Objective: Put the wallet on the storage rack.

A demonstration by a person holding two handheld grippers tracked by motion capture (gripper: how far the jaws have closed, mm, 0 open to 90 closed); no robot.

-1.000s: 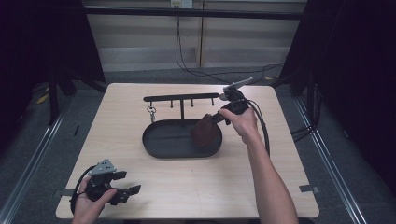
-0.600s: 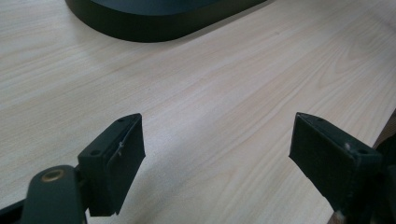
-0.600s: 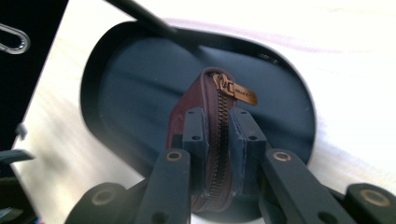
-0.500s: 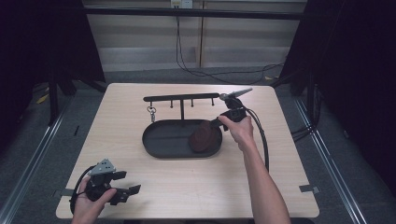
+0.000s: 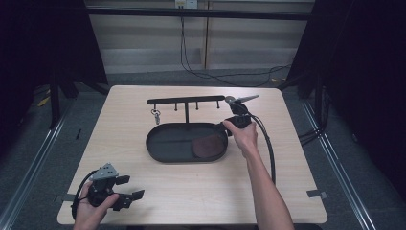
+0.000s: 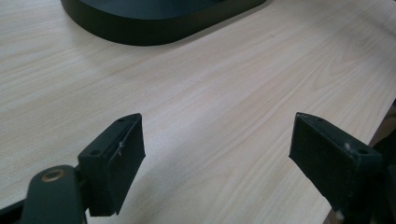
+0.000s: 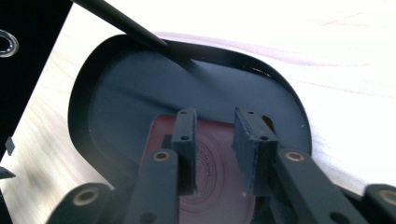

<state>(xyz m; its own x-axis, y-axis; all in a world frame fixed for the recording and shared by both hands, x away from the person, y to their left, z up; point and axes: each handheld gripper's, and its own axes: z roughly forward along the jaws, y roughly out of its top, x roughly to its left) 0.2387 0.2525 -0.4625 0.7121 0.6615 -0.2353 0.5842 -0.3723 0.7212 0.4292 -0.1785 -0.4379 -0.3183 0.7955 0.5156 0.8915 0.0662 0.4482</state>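
Observation:
A black oval tray (image 5: 160,146) sits mid-table. A brown leather pouch (image 5: 208,145) lies flat in its right end. My right gripper (image 5: 224,128) hovers at the tray's right rim, held by a hand. In the right gripper view its jaws (image 7: 215,126) stand slightly parted just above the pouch (image 7: 219,186), with a gap between them and nothing pinched. My left gripper (image 5: 130,187) rests in a hand at the table's front left corner. In the left gripper view it (image 6: 217,154) is wide open over bare wood, with the tray (image 6: 140,35) ahead.
A black hook rack (image 5: 186,101) stands just behind the tray, with a key ring (image 5: 156,115) hanging from its left hook. Its bar (image 7: 126,23) crosses the right gripper view. Cables trail from both grippers. The table's front edge is close to the left hand.
The right gripper carried the pouch down from a tilted hold above the tray's right end. The pouch now lies flat in the tray and the jaws have parted. The left gripper stayed put.

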